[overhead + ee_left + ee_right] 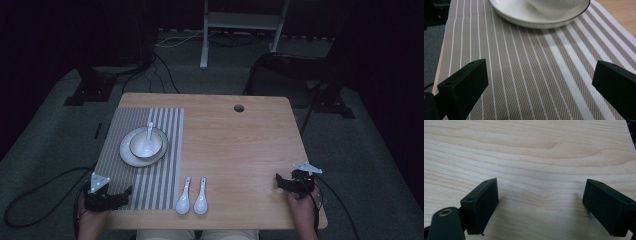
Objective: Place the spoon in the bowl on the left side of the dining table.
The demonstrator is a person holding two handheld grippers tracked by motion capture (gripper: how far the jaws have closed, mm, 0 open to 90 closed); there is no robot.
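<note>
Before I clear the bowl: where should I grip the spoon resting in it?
Grip the spoon by its handle, which leans out over the bowl rim on the far side. Coming from above seems best, fingers straddling the handle, since the spoon's scoop sits low inside.

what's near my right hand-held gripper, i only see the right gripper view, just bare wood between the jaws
Observer: Two white ceramic spoons lie side by side on the light wooden table, to the left of your right hand-held gripper.
Operator: anything else on the table
Observer: A grey striped placemat carries a white round plate with a white bowl and a third white spoon in it.
Operator: where's my left one
Observer: The left hand-held gripper hangs open over the placemat's near edge.
</note>
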